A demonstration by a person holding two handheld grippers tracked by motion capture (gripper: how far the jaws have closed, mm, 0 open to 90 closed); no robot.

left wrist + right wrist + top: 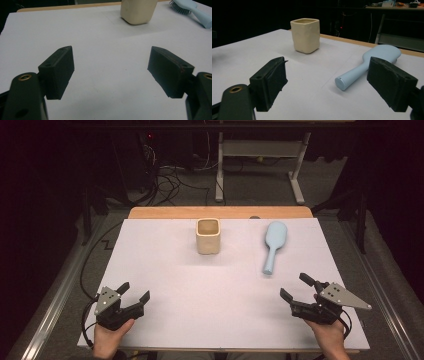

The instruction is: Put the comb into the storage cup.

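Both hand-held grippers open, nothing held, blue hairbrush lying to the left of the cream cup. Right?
Not quite. The blue hairbrush lies to the right of the cream cup, as the high view shows. The rest holds: the left hand-held gripper and right hand-held gripper are both open, nothing held.

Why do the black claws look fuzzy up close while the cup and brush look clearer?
Left gripper view: jaws soft, too near the lens; cup cut off. Right gripper view: cup and hairbrush sharper, backdrop dark. High view: evenly lit white board.

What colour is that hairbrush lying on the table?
The hairbrush is pale blue all over, clearest in the right gripper view.
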